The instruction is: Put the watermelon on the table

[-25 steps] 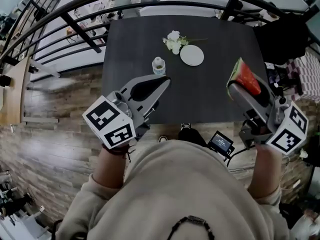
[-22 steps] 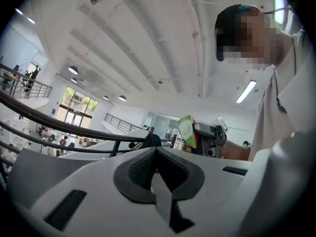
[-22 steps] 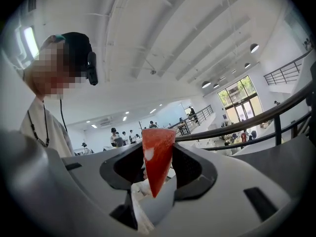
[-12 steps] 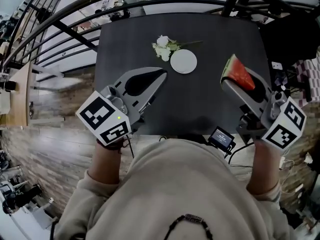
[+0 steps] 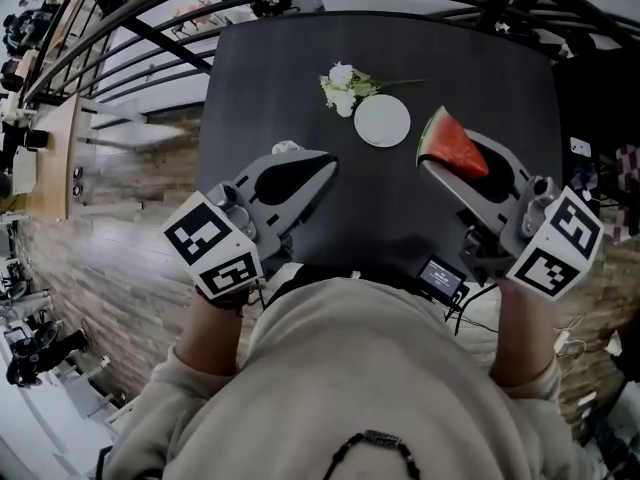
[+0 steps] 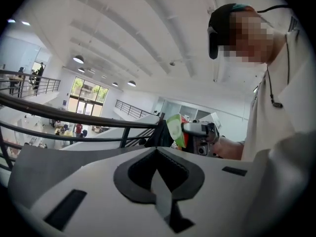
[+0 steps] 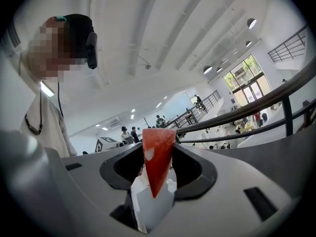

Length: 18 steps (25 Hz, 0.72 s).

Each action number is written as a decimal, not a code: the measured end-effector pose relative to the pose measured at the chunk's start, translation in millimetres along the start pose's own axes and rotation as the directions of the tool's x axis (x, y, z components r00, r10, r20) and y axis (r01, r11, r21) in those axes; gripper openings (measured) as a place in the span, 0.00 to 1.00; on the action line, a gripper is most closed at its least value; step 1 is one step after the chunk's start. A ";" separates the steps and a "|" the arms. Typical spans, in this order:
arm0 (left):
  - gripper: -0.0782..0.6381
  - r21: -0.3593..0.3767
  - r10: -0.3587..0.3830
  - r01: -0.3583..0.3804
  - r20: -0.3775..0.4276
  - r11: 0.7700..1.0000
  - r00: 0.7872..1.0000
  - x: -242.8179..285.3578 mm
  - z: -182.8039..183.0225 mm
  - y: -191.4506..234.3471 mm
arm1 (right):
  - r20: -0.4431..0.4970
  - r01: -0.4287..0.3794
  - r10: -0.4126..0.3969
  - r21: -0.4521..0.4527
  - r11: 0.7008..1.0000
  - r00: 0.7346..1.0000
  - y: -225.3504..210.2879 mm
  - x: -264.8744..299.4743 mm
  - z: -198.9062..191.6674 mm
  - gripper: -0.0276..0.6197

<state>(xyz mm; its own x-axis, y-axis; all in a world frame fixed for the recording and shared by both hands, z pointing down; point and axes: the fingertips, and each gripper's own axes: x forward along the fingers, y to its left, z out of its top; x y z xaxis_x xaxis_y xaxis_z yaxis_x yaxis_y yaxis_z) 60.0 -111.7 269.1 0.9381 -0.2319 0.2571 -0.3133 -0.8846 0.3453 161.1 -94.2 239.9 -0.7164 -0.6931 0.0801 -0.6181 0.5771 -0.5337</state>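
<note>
In the head view a wedge of watermelon (image 5: pixel 455 148), red flesh with a green rind, is clamped in my right gripper (image 5: pixel 432 164), which is shut on it above the right half of the dark table (image 5: pixel 480 68). The right gripper view shows the red wedge (image 7: pixel 158 157) standing upright between the jaws. My left gripper (image 5: pixel 327 161) hovers over the table's left half, jaws together and holding nothing. In the left gripper view those jaws (image 6: pixel 157 150) meet, and the slice's rind (image 6: pixel 175 130) shows beyond them.
A white plate (image 5: pixel 382 121) and a small bunch of white flowers (image 5: pixel 345 83) lie at the table's far middle. The top of a small bottle (image 5: pixel 287 148) peeks from behind the left gripper. A small screen device (image 5: pixel 440 280) sits at the near edge. A black railing (image 5: pixel 150 38) curves behind.
The right gripper has carried the watermelon leftward, closer to the plate. The left gripper shifted and now covers most of the small bottle. The whole view has also shifted.
</note>
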 end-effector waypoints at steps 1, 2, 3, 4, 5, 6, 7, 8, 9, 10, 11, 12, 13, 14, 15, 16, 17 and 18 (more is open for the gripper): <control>0.11 -0.008 0.003 -0.003 -0.002 1.000 1.000 -6.0 0.7 3.3 | -0.001 -0.006 0.006 0.004 1.000 1.000 2.0 5.9 0.5 0.34; 0.11 -0.011 0.005 -0.005 -0.001 1.000 1.000 -8.9 2.3 6.1 | -0.003 -0.007 0.007 0.006 1.000 1.000 1.7 9.2 1.2 0.34; 0.11 -0.012 0.006 -0.006 0.003 1.000 1.000 -8.9 4.3 8.4 | -0.006 -0.003 0.003 0.006 1.000 1.000 -0.2 10.3 2.5 0.34; 0.11 -0.011 0.003 -0.003 0.006 1.000 1.000 -6.2 6.5 11.1 | -0.008 0.006 -0.006 0.005 1.000 1.000 -3.5 10.3 4.5 0.34; 0.11 -0.011 -0.005 0.005 0.010 1.000 1.000 -1.7 8.8 14.2 | -0.008 0.019 -0.019 0.002 1.000 1.000 -7.3 10.2 7.1 0.34; 0.11 -0.010 -0.016 0.016 0.013 1.000 1.000 3.4 10.8 17.2 | -0.007 0.034 -0.034 -0.004 0.999 0.999 -10.6 10.2 10.0 0.34; 0.11 -0.006 -0.031 0.031 0.017 0.999 0.999 7.3 12.2 19.2 | -0.003 0.048 -0.048 -0.013 0.999 0.999 -12.4 10.3 12.1 0.34; 0.11 0.002 -0.047 0.047 0.022 0.999 0.999 8.9 12.9 19.9 | 0.002 0.061 -0.060 -0.024 0.998 0.998 -12.5 10.1 12.8 0.34; 0.11 0.010 -0.062 0.062 0.026 0.998 0.998 8.2 12.5 19.2 | 0.008 0.072 -0.072 -0.031 0.997 0.997 -11.1 9.0 11.9 0.34; 0.11 0.019 -0.075 0.075 0.027 0.997 0.997 6.4 11.6 17.4 | 0.015 0.085 -0.085 -0.032 0.996 0.996 -9.3 6.1 10.1 0.34; 0.11 0.028 -0.087 0.086 0.026 0.996 0.996 4.9 11.3 15.1 | 0.023 0.101 -0.101 -0.028 0.994 0.995 -8.0 1.6 9.1 0.34; 0.11 0.035 -0.098 0.097 0.025 0.995 0.995 4.4 12.7 12.7 | 0.031 0.120 -0.119 -0.024 0.993 0.992 -7.4 -3.9 10.1 0.34; 0.11 0.040 -0.108 0.107 0.026 0.993 0.994 4.4 15.1 10.2 | 0.038 0.139 -0.139 -0.023 0.990 0.990 -7.3 -9.7 12.6 0.34; 0.11 0.040 -0.116 0.115 0.026 0.993 0.993 4.3 17.6 8.0 | 0.043 0.158 -0.156 -0.023 0.987 0.987 -7.0 -15.0 15.5 0.34; 0.11 0.039 -0.122 0.121 0.027 0.992 0.992 4.2 19.9 6.1 | 0.048 0.173 -0.172 -0.025 0.985 0.984 -6.6 -19.7 18.5 0.34; 0.11 0.038 -0.128 0.126 0.028 0.991 0.991 4.6 22.1 4.7 | 0.051 0.186 -0.184 -0.030 0.982 0.982 -6.5 -23.5 21.7 0.34; 0.11 0.039 -0.132 0.131 0.030 0.991 0.991 5.5 24.3 3.8 | 0.054 0.197 -0.195 -0.038 0.980 0.979 -7.0 -26.4 24.9 0.34; 0.11 0.042 -0.137 0.135 0.030 0.990 0.990 6.4 26.0 3.1 | 0.055 0.208 -0.205 -0.046 0.977 0.977 -8.0 -28.4 27.5 0.34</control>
<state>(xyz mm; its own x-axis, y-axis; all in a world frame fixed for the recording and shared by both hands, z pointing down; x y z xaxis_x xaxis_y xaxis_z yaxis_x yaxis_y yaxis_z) 68.9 -126.4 248.3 0.9762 -0.1208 0.1804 -0.1770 -0.9240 0.3390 195.2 -91.1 218.7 -0.5555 -0.8194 0.1413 -0.7676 0.4400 -0.4660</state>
